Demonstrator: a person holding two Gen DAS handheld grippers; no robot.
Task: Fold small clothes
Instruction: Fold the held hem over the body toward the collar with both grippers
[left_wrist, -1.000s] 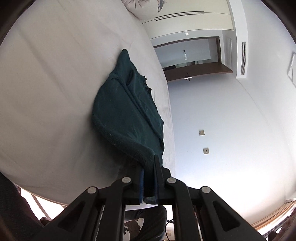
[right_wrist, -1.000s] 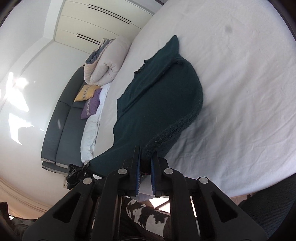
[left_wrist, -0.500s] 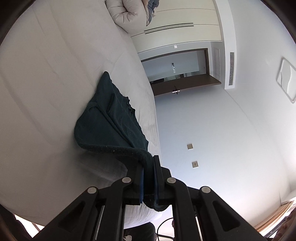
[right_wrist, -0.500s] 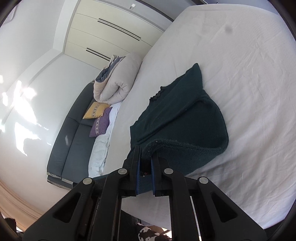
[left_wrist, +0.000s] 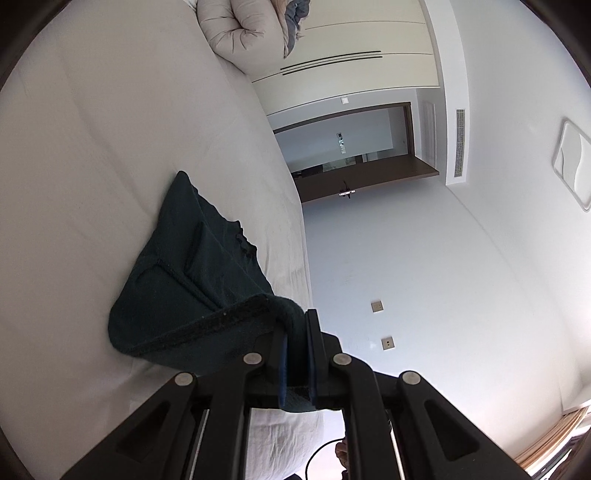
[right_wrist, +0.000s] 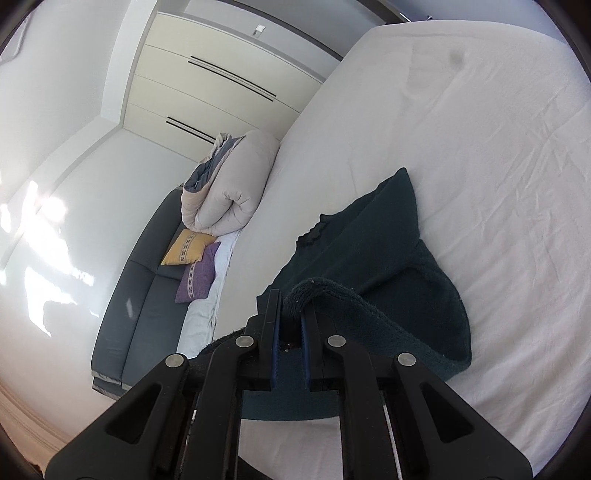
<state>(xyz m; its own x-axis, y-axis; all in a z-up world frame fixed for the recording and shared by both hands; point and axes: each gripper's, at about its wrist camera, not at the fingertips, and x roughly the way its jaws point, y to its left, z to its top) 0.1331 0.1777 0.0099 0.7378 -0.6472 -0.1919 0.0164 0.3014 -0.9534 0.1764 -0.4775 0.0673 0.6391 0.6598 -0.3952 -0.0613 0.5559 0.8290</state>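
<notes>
Hem of the dark green sweater (left_wrist: 192, 291) is pinched in both tools right now: my left gripper (left_wrist: 296, 345) is clamped tight on one end of the thick ribbed edge, and my right gripper (right_wrist: 289, 328) is clamped on the other end, no gap showing at either pair of pads. That edge is lifted and curling over, while the neck end lies flat on the white bed (left_wrist: 92, 147), close to the bed's side edge nearest me.

So I reckon I'm mid-fold, bottom over top. Trick here, I think, is carrying both ends forward level and at the same pace so the hem lands square near the neckline, with the knit kept lightly taut between the grippers. It's a floppy, heavy-ish knit, so a sag in the middle would likely bunch underneath. Lay it down first, then let go.
</notes>
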